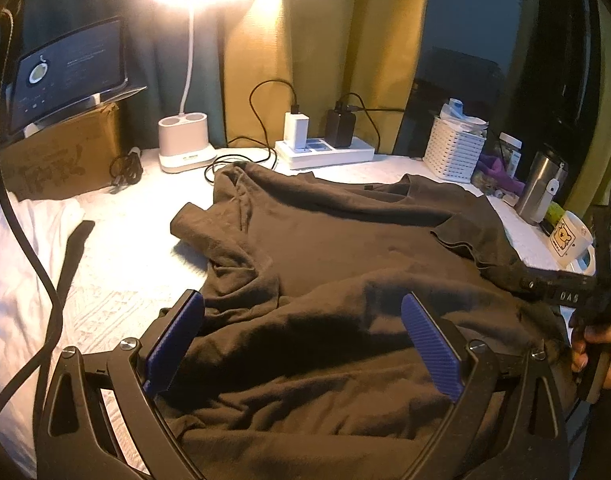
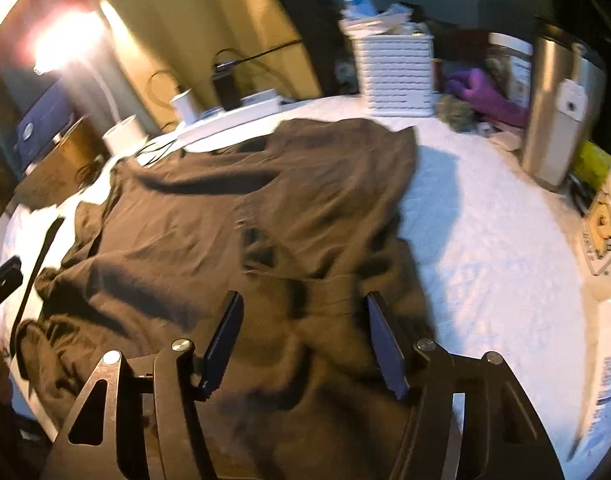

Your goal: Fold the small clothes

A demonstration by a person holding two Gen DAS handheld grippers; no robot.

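A dark brown T-shirt [image 1: 345, 248] lies crumpled on the white textured cover [image 1: 117, 240], collar toward the back and one sleeve [image 1: 197, 224] sticking out at the left. My left gripper [image 1: 301, 300] hovers over the shirt's near hem, its blue pads [image 1: 173, 344] wide apart and open. In the right wrist view the same T-shirt [image 2: 209, 220] lies with its right side bunched up. My right gripper [image 2: 303, 298] stands open over a raised fold of that side, which sits between the pads without being pinched. A hand [image 1: 601, 352] holds the right gripper at the right edge.
Along the back stand a lit desk lamp [image 1: 185, 144], a tablet [image 1: 69, 72] on a cardboard box [image 1: 61, 156], and a power strip [image 1: 325, 152] with chargers and cables. At the right are a white basket [image 1: 453, 152], a steel tumbler [image 1: 541, 184] and a bear mug [image 1: 571, 240].
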